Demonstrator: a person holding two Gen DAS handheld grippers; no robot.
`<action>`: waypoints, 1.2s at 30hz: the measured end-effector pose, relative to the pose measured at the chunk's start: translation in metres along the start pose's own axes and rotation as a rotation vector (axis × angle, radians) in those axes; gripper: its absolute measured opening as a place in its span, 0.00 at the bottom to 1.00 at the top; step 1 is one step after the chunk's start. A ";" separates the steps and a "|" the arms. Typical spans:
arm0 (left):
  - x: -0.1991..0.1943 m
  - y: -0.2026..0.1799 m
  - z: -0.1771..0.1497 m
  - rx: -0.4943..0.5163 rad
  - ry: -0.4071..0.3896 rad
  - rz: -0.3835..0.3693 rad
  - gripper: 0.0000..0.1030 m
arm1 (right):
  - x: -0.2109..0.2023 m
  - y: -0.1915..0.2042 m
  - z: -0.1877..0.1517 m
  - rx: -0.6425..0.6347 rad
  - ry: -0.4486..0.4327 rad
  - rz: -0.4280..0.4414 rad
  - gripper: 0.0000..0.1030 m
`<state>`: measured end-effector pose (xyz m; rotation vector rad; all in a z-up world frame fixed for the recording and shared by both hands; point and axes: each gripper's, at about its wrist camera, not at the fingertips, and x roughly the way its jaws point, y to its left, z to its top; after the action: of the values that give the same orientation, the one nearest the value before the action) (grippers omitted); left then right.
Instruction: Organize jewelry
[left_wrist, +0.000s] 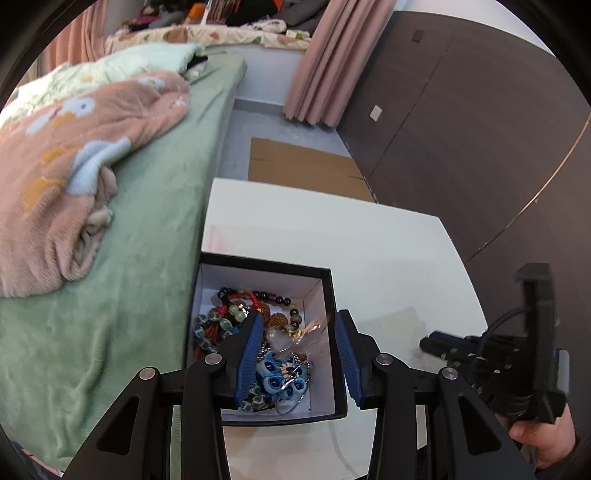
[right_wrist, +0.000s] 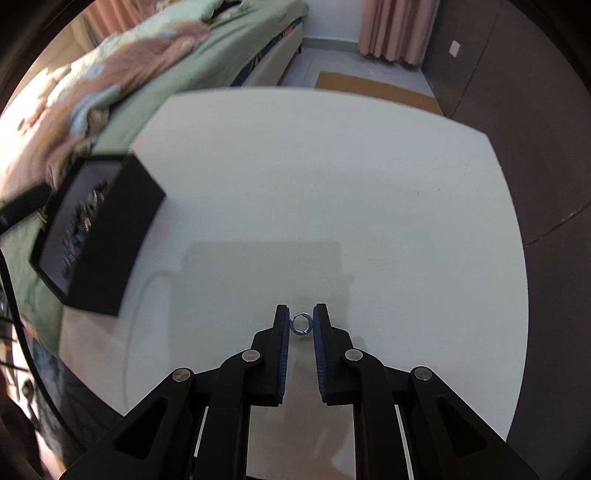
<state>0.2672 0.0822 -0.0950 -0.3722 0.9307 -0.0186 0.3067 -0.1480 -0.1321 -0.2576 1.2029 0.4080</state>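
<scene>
A black box (left_wrist: 334, 295) with a white lining stands on the white table (left_wrist: 369, 240) beside the bed. It holds a heap of jewelry (left_wrist: 255, 332): bead bracelets, a blue flower piece and a clear packet. My left gripper (left_wrist: 299, 325) is open over the box, its left finger above the heap and its right finger at the box's right wall. In the right wrist view the box (right_wrist: 110, 240) is at the left. My right gripper (right_wrist: 301, 314) is low over the table, its fingers standing close on both sides of a small silver ring (right_wrist: 301, 325). I cannot tell whether they touch the ring.
A bed with a green sheet (left_wrist: 147, 221) and a pink blanket (left_wrist: 74, 166) runs along the table's left edge. A dark wardrobe (left_wrist: 480, 129) stands to the right. Cardboard (left_wrist: 303, 166) lies on the floor beyond the table. The right-hand gripper shows at the right of the left wrist view (left_wrist: 517, 354).
</scene>
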 end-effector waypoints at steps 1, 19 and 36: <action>0.002 0.001 0.001 -0.007 0.007 -0.003 0.43 | -0.005 -0.003 0.002 0.022 -0.019 0.014 0.14; -0.048 0.059 0.012 -0.158 -0.121 0.103 0.57 | -0.046 0.072 0.051 0.122 -0.223 0.466 0.14; -0.106 0.048 -0.010 -0.128 -0.195 0.120 0.57 | -0.048 0.067 0.045 0.186 -0.232 0.449 0.72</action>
<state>0.1891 0.1429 -0.0335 -0.4283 0.7614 0.1852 0.3010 -0.0773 -0.0696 0.2219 1.0562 0.6907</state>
